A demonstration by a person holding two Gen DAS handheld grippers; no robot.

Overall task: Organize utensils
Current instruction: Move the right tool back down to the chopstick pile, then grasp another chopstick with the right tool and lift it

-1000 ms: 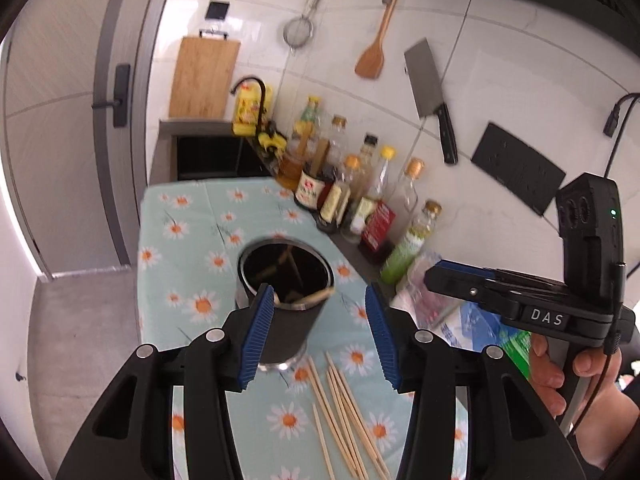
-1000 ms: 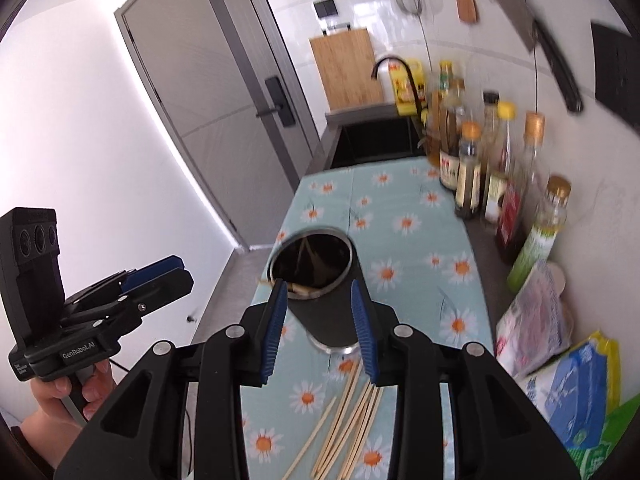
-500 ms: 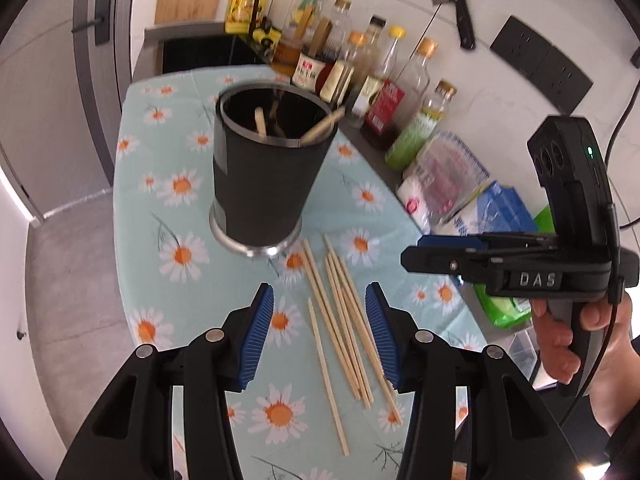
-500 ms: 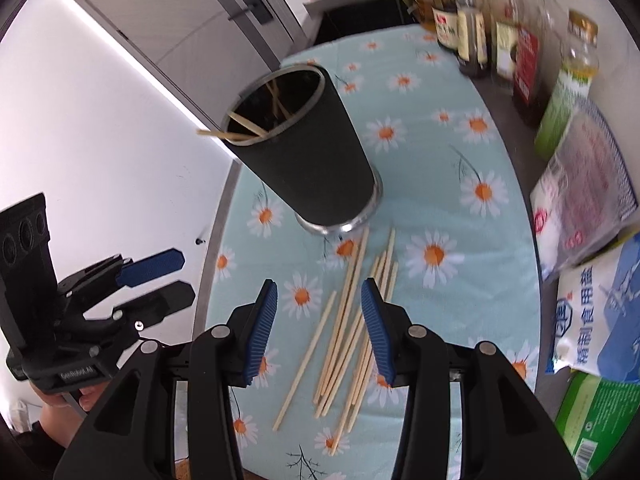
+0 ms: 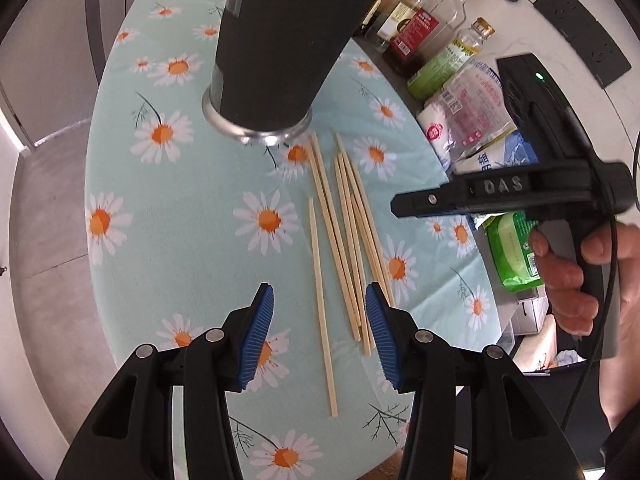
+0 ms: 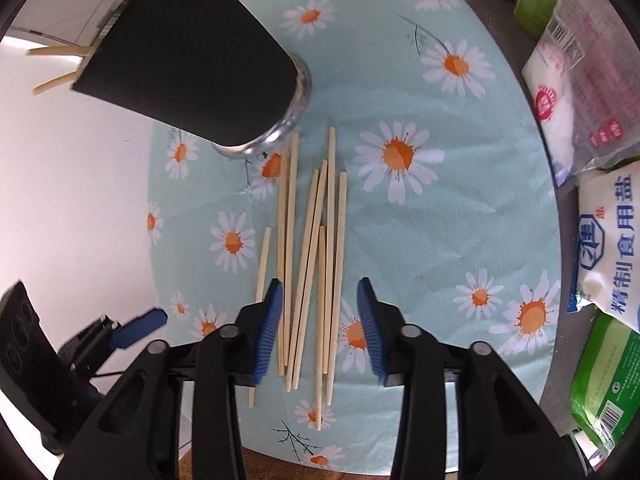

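Several wooden chopsticks (image 5: 352, 220) lie loose on the daisy tablecloth (image 5: 200, 208), just in front of a black utensil holder (image 5: 288, 48) with a few chopsticks standing in it. My left gripper (image 5: 320, 332) hovers open over the near ends of the chopsticks, touching none. In the right wrist view the chopsticks (image 6: 330, 220) run between the blue pads of my right gripper (image 6: 319, 328). Its jaws are closing, and the pads do not press on any stick. The holder (image 6: 192, 68) stands at the upper left. Each gripper shows in the other's view: right (image 5: 500, 196), left (image 6: 136, 328).
Sauce bottles (image 5: 416, 36) line the wall behind the holder. Bags of salt (image 6: 612, 240), a pink packet (image 5: 468, 112) and a green packet (image 5: 516, 252) crowd the right side. The table's rounded edge drops to grey floor (image 5: 40, 200) on the left.
Both grippers have come down toward the table and tipped downward. The holder has slid to the top of each view. The right gripper's jaws have narrowed over the chopsticks.
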